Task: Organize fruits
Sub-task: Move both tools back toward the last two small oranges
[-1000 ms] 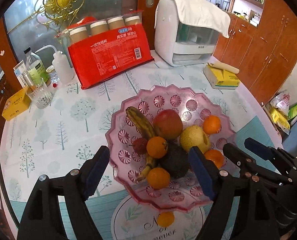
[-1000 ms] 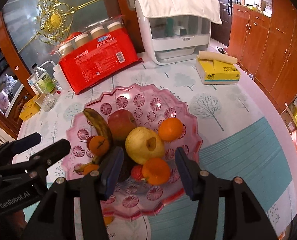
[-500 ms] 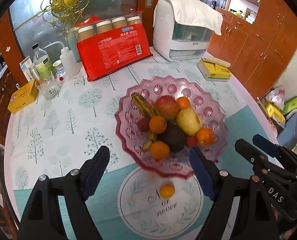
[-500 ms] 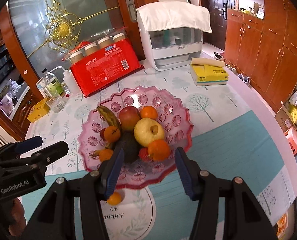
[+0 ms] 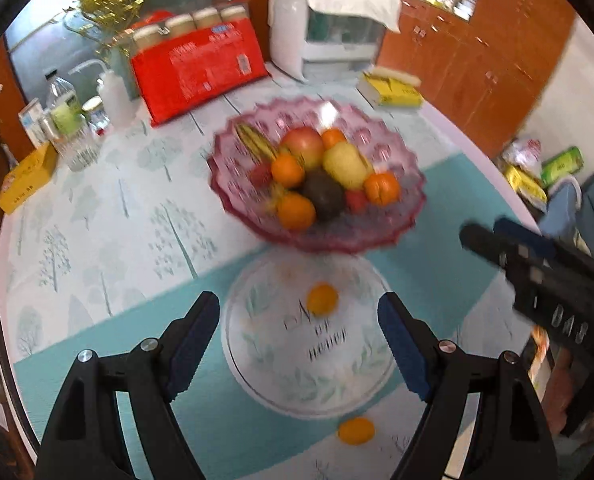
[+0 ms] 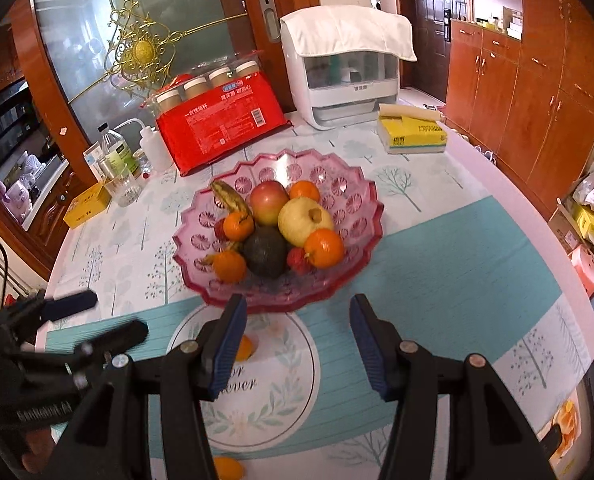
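A pink glass fruit bowl (image 5: 401,224) (image 6: 359,204) stands mid-table and holds a banana (image 6: 229,196), an apple (image 6: 269,202), a pear (image 6: 303,218), a dark avocado (image 6: 265,256), several oranges and strawberries. One loose orange (image 5: 322,299) (image 6: 246,348) lies on the round print of the tablecloth in front of the bowl. A second loose orange (image 5: 356,431) (image 6: 227,468) lies nearer the table's front edge. My left gripper (image 5: 297,316) hovers open above the print, short of the first orange, nothing between its pads. My right gripper (image 6: 297,312) is also open and empty, just in front of the bowl.
Behind the bowl stand a red pack of paper cups (image 6: 221,128), a white appliance under a cloth (image 6: 345,76) and a yellow tissue pack (image 6: 411,134). Bottles and a glass (image 6: 123,188) crowd the back left beside a yellow box (image 6: 85,204). Wooden cabinets line the right.
Both grippers have drawn back from the bowl, which now sits farther off. The two loose oranges on the cloth have come into view. Jaw widths look unchanged.
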Demonstrator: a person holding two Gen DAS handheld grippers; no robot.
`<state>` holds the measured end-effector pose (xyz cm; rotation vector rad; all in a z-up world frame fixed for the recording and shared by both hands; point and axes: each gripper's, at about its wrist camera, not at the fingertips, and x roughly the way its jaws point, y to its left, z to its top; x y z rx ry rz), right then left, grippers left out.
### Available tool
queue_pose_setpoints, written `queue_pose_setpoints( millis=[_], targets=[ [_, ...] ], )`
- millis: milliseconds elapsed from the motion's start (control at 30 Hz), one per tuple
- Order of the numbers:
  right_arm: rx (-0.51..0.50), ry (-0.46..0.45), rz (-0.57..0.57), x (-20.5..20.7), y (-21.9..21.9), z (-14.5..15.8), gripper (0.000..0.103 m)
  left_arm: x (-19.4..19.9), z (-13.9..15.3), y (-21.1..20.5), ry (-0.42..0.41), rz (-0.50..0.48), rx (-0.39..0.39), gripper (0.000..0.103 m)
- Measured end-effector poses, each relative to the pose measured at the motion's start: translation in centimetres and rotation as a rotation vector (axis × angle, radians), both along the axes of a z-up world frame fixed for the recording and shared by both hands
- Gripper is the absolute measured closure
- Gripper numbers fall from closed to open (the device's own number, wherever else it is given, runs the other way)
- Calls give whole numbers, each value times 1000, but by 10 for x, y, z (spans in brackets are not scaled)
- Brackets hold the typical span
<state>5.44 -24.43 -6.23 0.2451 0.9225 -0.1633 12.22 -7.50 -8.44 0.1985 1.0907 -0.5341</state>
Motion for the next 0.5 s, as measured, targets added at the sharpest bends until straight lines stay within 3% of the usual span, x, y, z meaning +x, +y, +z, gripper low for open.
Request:
queue_pose_setpoints(
  millis=[333,500],
  targets=[
    [39,83,-30,-25,3,-39,49,-68,-64,-10,91,-209,50,23],
    [58,107,-24,-32,10,-54,49,-86,-87,-12,141,-256,78,25]
  ],
)
